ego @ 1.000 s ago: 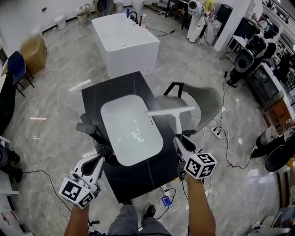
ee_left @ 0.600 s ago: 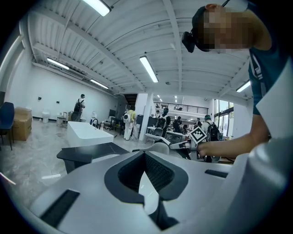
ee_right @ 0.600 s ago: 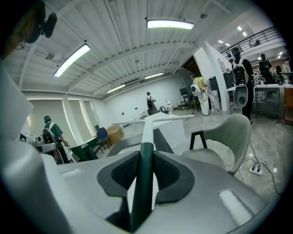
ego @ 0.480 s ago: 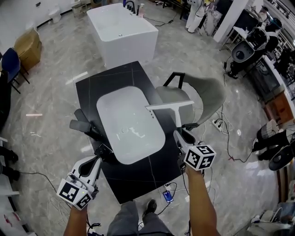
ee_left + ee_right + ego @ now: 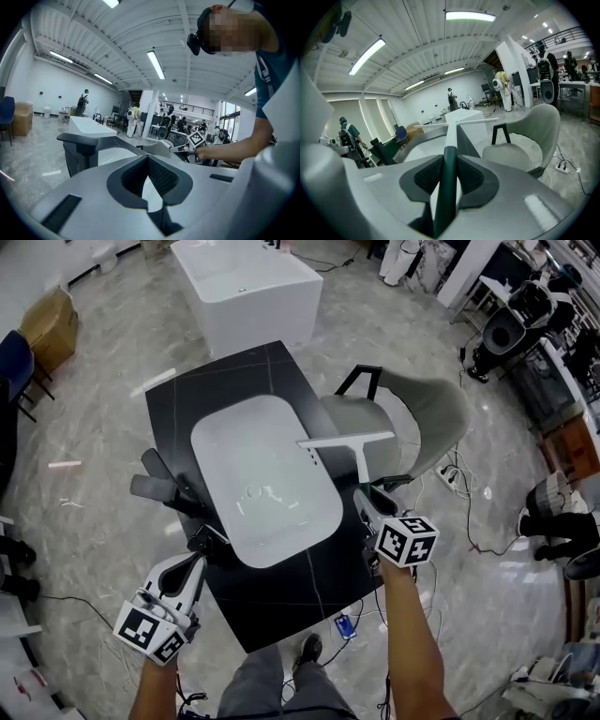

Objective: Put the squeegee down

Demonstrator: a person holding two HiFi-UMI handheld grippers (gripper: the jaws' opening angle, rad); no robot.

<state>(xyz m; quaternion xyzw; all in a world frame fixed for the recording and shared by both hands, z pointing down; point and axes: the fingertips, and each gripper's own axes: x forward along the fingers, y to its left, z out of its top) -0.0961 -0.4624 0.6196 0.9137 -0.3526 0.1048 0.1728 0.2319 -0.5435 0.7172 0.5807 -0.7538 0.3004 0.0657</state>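
The squeegee (image 5: pixel 347 441) has a long white blade and a white handle that turns dark green at the grip. My right gripper (image 5: pixel 367 497) is shut on that green grip (image 5: pixel 446 187) and holds it above the right rim of the white basin (image 5: pixel 262 479), blade (image 5: pixel 459 123) pointing away from me. The basin is set into a black table (image 5: pixel 281 592). My left gripper (image 5: pixel 208 545) hovers at the table's left front edge. Its jaws (image 5: pixel 148 157) are shut with nothing between them.
A grey shell chair (image 5: pixel 417 418) stands right of the table, close under the squeegee. A black office chair (image 5: pixel 159 488) is at the table's left. A white bathtub (image 5: pixel 244 287) lies beyond. Cables and a power strip (image 5: pixel 343 626) lie on the floor by my feet.
Both grippers have sunk toward the table. The right one still holds the squeegee over the basin's right rim.
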